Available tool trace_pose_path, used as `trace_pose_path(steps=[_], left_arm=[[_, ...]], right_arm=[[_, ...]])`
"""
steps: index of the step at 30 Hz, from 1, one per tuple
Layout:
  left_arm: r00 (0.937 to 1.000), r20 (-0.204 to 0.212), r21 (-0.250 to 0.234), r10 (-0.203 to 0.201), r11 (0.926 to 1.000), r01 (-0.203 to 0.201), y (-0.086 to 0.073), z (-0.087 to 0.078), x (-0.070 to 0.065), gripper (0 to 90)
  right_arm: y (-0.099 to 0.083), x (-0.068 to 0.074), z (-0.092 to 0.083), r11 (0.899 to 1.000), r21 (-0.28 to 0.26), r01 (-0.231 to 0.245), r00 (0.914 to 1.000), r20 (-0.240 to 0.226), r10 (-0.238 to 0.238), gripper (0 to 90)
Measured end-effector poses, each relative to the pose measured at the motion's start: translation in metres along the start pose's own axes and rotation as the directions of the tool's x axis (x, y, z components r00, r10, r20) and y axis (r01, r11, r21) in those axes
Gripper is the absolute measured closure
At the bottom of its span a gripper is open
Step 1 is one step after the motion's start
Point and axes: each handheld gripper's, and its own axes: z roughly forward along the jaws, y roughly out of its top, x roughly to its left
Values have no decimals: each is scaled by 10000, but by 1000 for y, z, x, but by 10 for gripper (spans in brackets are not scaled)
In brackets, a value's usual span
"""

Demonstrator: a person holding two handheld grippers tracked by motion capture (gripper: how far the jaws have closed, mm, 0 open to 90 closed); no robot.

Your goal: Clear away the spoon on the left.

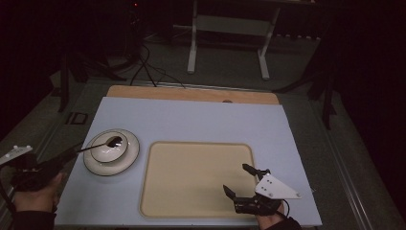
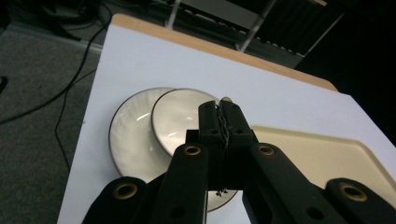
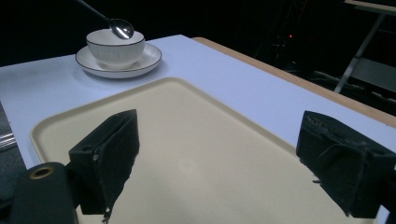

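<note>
We hold the left gripper at the table's near left corner, its jaws pressed together on the handle of a spoon. The spoon's bowl hangs just ahead of it, over a white bowl with a dark rim. That bowl stands on a matching saucer on the pale blue table.

Our right gripper hovers with its jaws spread wide over the near right corner of a cream tray, pinching nothing. From this gripper, the bowl and saucer lie well ahead, beyond the tray's far corner.

We can read no brand, label or writing on the bowl, the saucer, the tray or the spoon.
</note>
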Motion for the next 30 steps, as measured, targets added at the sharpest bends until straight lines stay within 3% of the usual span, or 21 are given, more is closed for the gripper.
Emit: trace_pose_path(steps=[8,11,14,18,19,21,22,23,25,30], left_arm=[[9964,452,343,716,9967,-731,17,1,-12,897],[9925,641,513,1044,9929,-1078,22,2,-19,897],[9873,975,663,1254,9890,-1321,26,5,-26,897],[9747,1541,951,1622,9794,-1780,30,11,-36,897],[9747,1541,951,1622,9794,-1780,30,11,-36,897],[9631,1949,1084,1859,9718,-2095,33,17,-44,897],[9603,1993,1132,1949,9689,-2202,33,19,-47,897],[9522,2202,1203,2117,9628,-2419,34,21,-51,897],[9435,2397,1318,2289,9551,-2652,35,25,-56,897],[9135,3030,1563,2714,9315,-3286,36,37,-72,896]], right_arm=[[0,-1,0,10000,-13,-20,10000,4,20,134],[0,-1,0,10000,-29,-16,10000,3,16,134],[0,-1,0,10000,-42,-9,10000,8,9,134],[0,-1,0,10000,-69,-7,10000,10,8,134],[0,-1,0,10000,-69,-7,10000,10,8,134],[0,-1,0,10000,-43,-20,10000,-1,20,134],[0,-1,0,10000,-47,-19,10000,-3,19,134],[0,-1,0,10000,-46,-17,10000,0,17,134],[0,-1,0,10000,-48,-17,10000,-13,17,134],[-1,-2,0,10000,-53,-49,10000,-33,49,134]])
